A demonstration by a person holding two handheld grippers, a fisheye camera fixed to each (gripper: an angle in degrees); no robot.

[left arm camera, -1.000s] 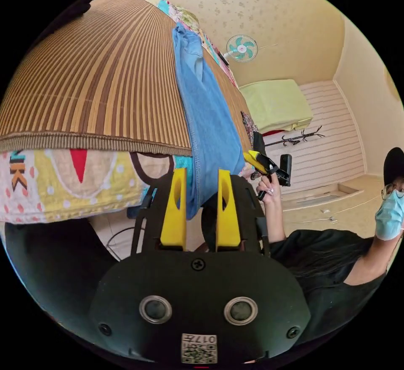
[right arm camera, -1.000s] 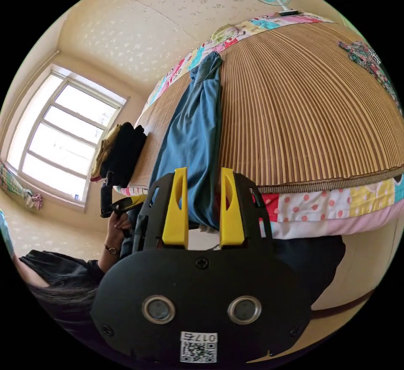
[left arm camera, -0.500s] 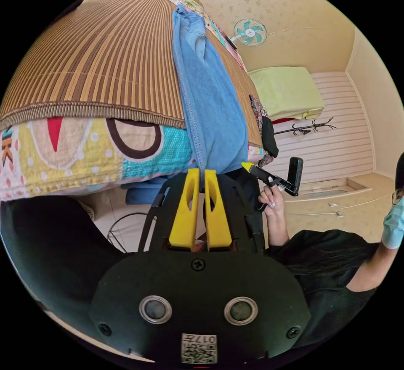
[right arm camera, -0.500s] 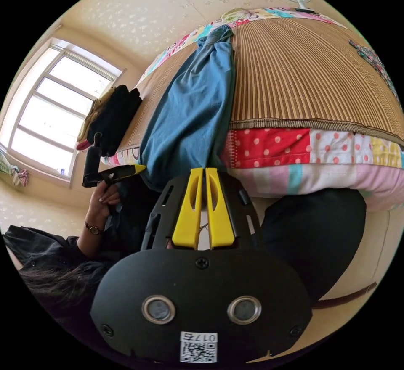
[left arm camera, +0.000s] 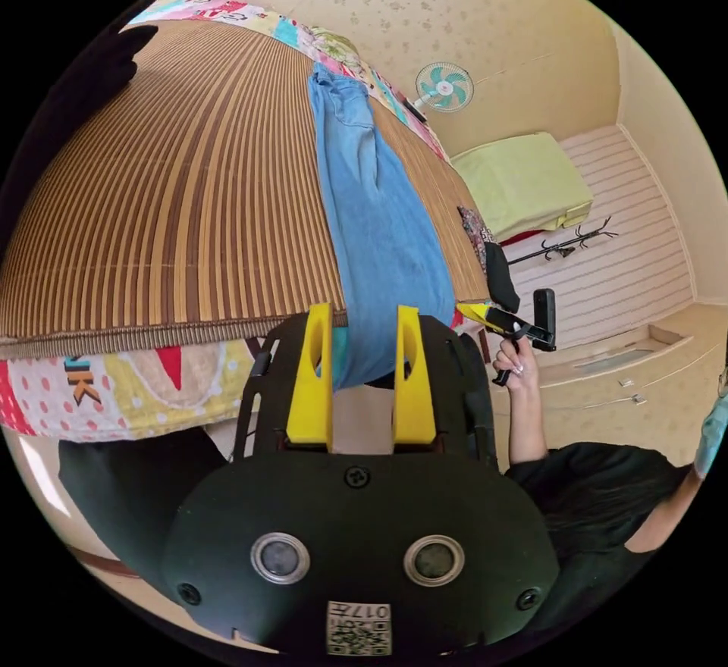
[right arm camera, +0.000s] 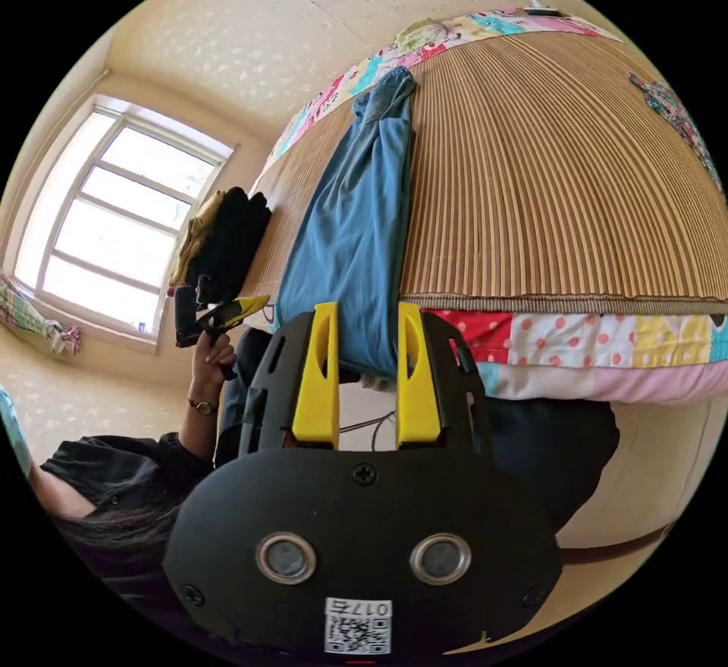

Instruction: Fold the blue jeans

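On bed, jeans (left arm camera: pixel 379 220) lie lengthwise, hems overhanging edge.

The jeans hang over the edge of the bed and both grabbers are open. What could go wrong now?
1. The blue jeans dangle past the mat's edge with nothing pinching them, so they might slide down.
2. The left gripper and right gripper are open at the hanging end. Each might catch only one cloth layer when it shuts, making a crooked fold.

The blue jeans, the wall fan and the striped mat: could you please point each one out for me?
blue jeans (left arm camera: pixel 379 220), left gripper view, middle of the leg.
wall fan (left arm camera: pixel 444 86), left gripper view, hub of the blades.
striped mat (right arm camera: pixel 561 182), right gripper view, bare slats beside the jeans.
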